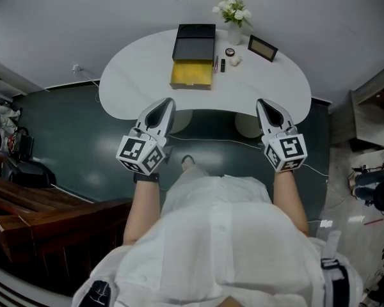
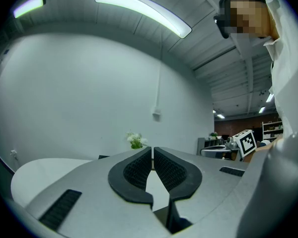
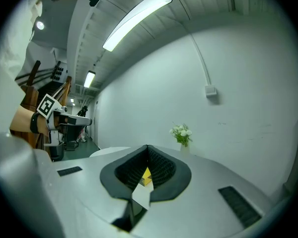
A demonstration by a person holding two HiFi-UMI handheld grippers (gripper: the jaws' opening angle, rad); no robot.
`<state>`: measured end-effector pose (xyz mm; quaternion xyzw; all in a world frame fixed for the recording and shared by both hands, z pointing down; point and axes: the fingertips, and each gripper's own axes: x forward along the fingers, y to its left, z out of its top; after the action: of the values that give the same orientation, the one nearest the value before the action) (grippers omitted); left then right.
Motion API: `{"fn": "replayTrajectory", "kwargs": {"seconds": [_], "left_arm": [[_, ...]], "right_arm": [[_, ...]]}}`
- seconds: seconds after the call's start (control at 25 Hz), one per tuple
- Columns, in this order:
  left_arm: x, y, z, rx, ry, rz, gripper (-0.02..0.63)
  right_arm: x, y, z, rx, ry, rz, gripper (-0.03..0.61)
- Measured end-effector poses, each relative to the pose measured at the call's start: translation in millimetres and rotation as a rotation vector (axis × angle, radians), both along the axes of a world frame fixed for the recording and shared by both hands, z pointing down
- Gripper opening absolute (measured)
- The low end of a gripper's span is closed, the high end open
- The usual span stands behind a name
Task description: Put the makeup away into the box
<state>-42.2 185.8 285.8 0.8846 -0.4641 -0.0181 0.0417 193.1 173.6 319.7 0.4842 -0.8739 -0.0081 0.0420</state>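
On the white table (image 1: 134,75) an open box (image 1: 192,74) shows a yellow inside, its black lid (image 1: 194,41) lying behind it. To its right lie the makeup items: a thin pencil (image 1: 216,63), a small dark tube (image 1: 223,64), a round compact (image 1: 230,52) and a white puff (image 1: 236,60). My left gripper (image 1: 169,102) and right gripper (image 1: 262,102) hover at the table's near edge, short of the box, both shut and holding nothing. In the left gripper view the left gripper (image 2: 152,150) has its tips together. A patch of the box's yellow (image 3: 145,175) shows below the right gripper (image 3: 147,148).
A vase of white flowers (image 1: 232,10) and a small dark picture frame (image 1: 262,47) stand at the table's back right. A wooden bench (image 1: 38,203) is at the left and grey furniture (image 1: 371,107) at the right. A dark green floor surrounds the table.
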Motion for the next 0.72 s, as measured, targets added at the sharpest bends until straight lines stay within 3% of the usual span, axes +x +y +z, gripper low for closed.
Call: {"fn": "replayTrajectory", "kwargs": {"seconds": [0.32, 0.72], "left_arm": [[-9, -44, 13, -0.016, 0.029, 0.012, 0.026], [-17, -150, 23, -0.037, 0.027, 0.088, 0.026]], "right_arm": [[-8, -37, 16, -0.051, -0.009, 0.021, 0.009], [-19, -128, 28, -0.101, 0.027, 0.075, 0.009]]}}
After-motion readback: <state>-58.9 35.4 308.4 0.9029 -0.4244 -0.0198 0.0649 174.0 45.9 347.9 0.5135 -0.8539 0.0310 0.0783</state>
